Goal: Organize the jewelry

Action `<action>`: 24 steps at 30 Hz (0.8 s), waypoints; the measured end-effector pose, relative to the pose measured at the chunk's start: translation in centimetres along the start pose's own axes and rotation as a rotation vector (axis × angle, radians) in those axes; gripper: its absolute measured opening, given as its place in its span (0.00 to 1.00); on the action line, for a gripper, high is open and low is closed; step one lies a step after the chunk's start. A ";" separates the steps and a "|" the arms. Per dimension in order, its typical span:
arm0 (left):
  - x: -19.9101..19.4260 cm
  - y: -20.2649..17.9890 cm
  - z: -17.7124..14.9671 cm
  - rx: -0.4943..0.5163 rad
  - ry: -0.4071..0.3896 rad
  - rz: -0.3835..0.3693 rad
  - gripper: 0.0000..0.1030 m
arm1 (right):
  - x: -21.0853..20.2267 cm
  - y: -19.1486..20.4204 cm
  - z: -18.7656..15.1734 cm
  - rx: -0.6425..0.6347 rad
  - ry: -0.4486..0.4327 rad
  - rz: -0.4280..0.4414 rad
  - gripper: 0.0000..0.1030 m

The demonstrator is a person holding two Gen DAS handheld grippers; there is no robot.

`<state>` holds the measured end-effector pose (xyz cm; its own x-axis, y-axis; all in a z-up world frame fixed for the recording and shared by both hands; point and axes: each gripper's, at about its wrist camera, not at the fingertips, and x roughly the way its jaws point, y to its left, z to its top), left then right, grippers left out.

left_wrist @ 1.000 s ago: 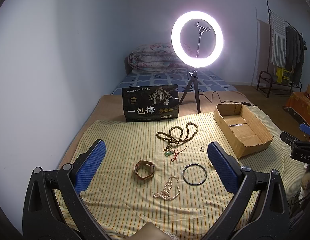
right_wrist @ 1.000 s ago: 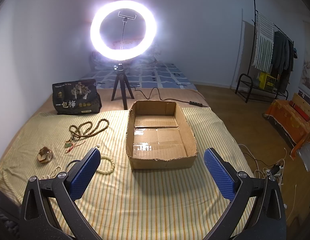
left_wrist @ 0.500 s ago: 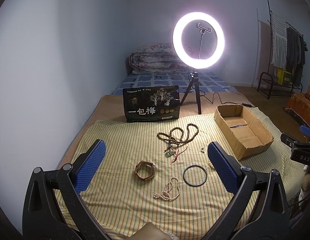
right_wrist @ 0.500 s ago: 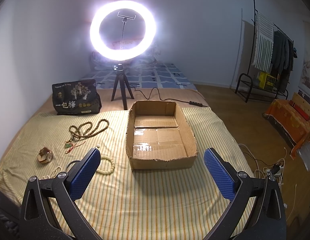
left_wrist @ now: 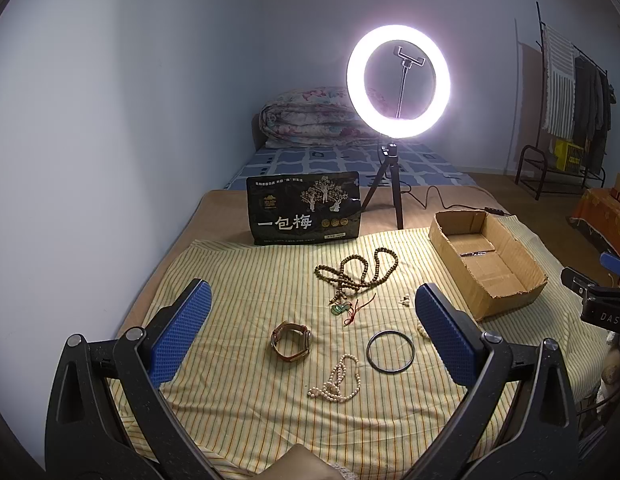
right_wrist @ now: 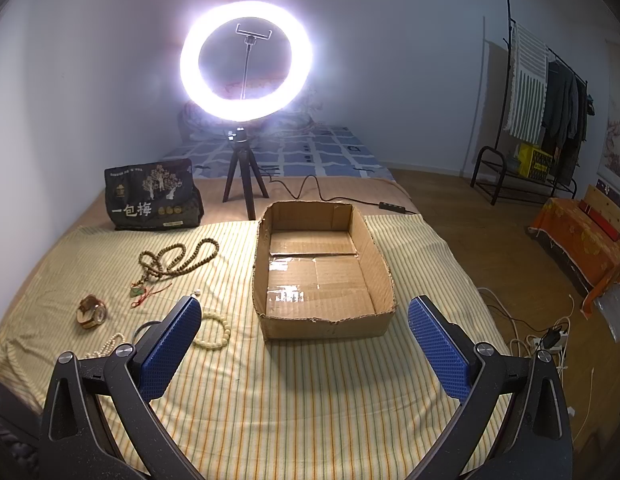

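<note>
Both grippers are held wide and empty above the near edge of the striped cloth [left_wrist: 238, 392], presumably staged before a first pick: left gripper [left_wrist: 310, 328] aimed at the jewelry, right gripper [right_wrist: 304, 342] at the cardboard box [right_wrist: 321, 326]. The box is empty, nothing sorted yet. Left of the box, nearest first: pearl strand [left_wrist: 337, 380], black bangle [left_wrist: 390, 350], cream bead bracelet [right_wrist: 214, 330], watch [left_wrist: 290, 340], jade pendant [left_wrist: 338, 309], wooden mala [left_wrist: 357, 272]. Versus a second ago, only slight camera drift is noted; nothing has been moved.

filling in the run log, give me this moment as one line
left gripper: open, over jewelry | right gripper: open, facing box | box: empty | watch, bangle, beads: on cloth
</note>
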<state>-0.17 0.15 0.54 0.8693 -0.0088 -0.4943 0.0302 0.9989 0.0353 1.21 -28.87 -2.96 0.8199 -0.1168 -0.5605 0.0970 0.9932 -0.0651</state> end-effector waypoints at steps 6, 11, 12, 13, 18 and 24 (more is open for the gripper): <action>0.0 0.0 0.0 0.000 0.000 0.001 1.00 | -0.1 0.2 0.1 0.000 -0.002 0.003 1.00; 0.0 0.1 0.0 -0.001 -0.001 0.000 1.00 | -0.1 0.1 0.0 0.000 -0.003 0.002 1.00; 0.0 0.1 0.0 -0.001 -0.001 0.000 1.00 | -0.1 0.1 0.1 -0.001 -0.004 0.002 1.00; 0.0 0.1 0.0 -0.001 0.000 -0.001 1.00 | -0.1 0.1 0.1 -0.001 -0.003 0.002 1.00; 0.0 0.1 -0.1 -0.002 -0.001 -0.001 1.00 | -0.1 0.1 0.0 0.001 -0.002 0.003 1.00; 0.0 0.1 -0.1 0.000 0.000 -0.002 1.00 | -0.2 0.2 0.0 -0.002 -0.005 0.004 1.00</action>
<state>-0.16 0.25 0.46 0.8690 -0.0104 -0.4948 0.0315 0.9989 0.0343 1.09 -28.67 -2.90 0.8231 -0.1125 -0.5566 0.0925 0.9937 -0.0640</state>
